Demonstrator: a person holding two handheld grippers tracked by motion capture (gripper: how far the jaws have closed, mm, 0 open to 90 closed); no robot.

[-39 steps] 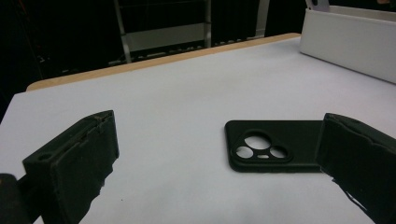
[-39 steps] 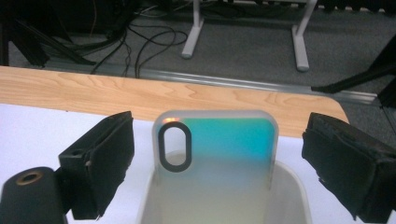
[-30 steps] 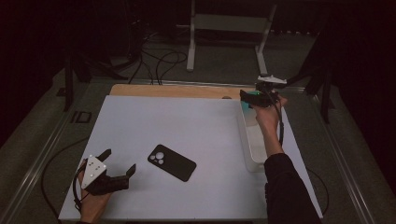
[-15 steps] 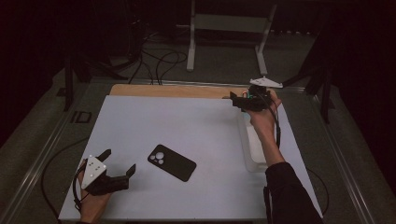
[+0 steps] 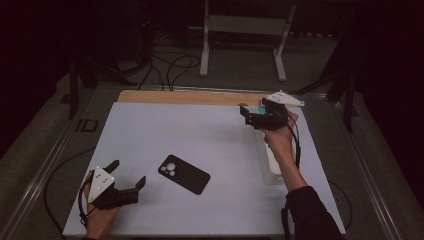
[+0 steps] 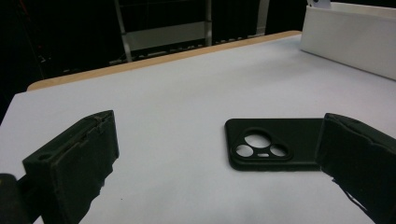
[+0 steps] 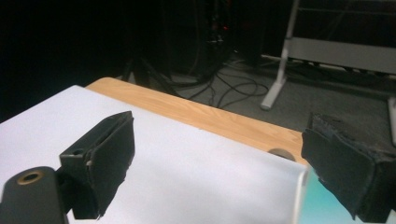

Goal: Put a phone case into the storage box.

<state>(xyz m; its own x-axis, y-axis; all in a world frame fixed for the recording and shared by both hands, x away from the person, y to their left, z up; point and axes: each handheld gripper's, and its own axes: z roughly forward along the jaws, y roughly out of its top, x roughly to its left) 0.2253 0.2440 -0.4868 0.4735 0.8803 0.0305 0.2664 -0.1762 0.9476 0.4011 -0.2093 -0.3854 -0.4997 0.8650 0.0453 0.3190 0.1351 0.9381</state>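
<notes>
Flat on the matte white table [image 5: 200, 130] lies a glossy black phone case [image 5: 183, 174]; both grippers' padded fingers gape apart.

A dim room surrounds the white-topped table [image 5: 150, 130]; at twelve o'clock a grey metal stand [image 5: 245, 30] sits on grey floor [image 5: 240, 75], cables [image 5: 170, 62] at eleven.

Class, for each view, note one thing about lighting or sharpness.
High view: white table lit, surroundings nearly black. Left gripper view: phone case sharp, near claw pads softer. Right gripper view: background dim, pads slightly blurred.
</notes>
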